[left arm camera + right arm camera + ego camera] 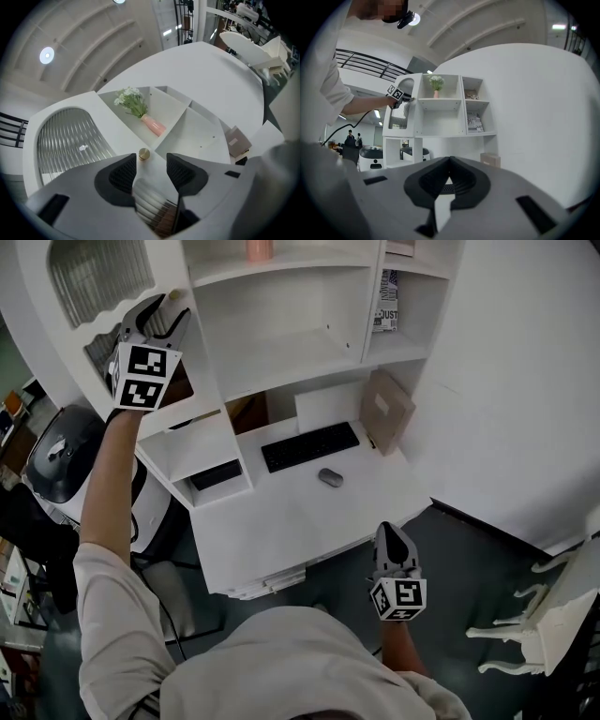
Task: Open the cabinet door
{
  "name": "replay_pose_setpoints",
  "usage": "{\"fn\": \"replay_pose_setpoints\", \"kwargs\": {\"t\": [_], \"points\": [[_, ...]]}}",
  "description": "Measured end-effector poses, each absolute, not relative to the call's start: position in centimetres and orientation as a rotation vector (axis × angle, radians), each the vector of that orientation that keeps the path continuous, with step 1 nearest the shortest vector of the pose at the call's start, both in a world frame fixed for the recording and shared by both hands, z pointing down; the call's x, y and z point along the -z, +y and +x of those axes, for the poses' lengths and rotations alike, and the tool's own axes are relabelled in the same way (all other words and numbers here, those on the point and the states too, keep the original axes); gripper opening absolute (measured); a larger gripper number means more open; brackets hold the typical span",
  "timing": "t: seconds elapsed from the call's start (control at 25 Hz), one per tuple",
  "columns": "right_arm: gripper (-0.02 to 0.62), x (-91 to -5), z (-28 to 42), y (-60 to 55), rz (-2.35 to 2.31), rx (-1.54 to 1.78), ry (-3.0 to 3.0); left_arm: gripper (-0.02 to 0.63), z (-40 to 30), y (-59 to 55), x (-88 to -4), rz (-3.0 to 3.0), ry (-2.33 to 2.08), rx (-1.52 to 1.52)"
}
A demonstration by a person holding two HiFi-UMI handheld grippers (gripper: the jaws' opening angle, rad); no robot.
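Note:
The white cabinet door (94,277) with ribbed glass is at the upper left of the shelf unit, and its glass pane (70,140) fills the left of the left gripper view. A small brass knob (144,153) sits on the door frame. My left gripper (159,310) is raised to the door. Its jaws (151,161) stand open, with the knob just ahead of the tips beside the left pad and not pinched. My right gripper (394,540) hangs low by the desk's front, far from the cabinet. Its jaws (449,165) are shut and empty. Whether the door is ajar I cannot tell.
A pink vase with flowers (152,124) stands in the open shelf beside the door. On the white desk (281,531) lie a keyboard (309,446) and a mouse (330,478); a brown box (387,409) leans at the right. A white chair (553,615) stands at the far right.

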State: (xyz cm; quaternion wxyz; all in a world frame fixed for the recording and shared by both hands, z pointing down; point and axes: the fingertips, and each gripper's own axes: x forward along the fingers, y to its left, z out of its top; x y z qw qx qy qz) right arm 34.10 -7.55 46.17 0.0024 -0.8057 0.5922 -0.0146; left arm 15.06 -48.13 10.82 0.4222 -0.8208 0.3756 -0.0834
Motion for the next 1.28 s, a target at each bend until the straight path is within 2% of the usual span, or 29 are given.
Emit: {"fn": "replay_pose_setpoints", "kwargs": {"t": [0.32,0.56,1.28], "points": [[0.003,-46.6,35.6,-6.6,-2.551,0.062,1.819,0.124,15.4,-49.0,-9.4,-2.008,0.994,0.175],[0.003,-46.6,36.3,-6.6,-2.555,0.065,1.818,0.092,15.5,-49.3,-9.2,-1.998,1.014,0.181],[0.003,-46.7,37.2,-7.7,-2.534,0.071,1.856,0.071,15.5,-48.8,-9.0,-1.968,1.020,0.146]]}}
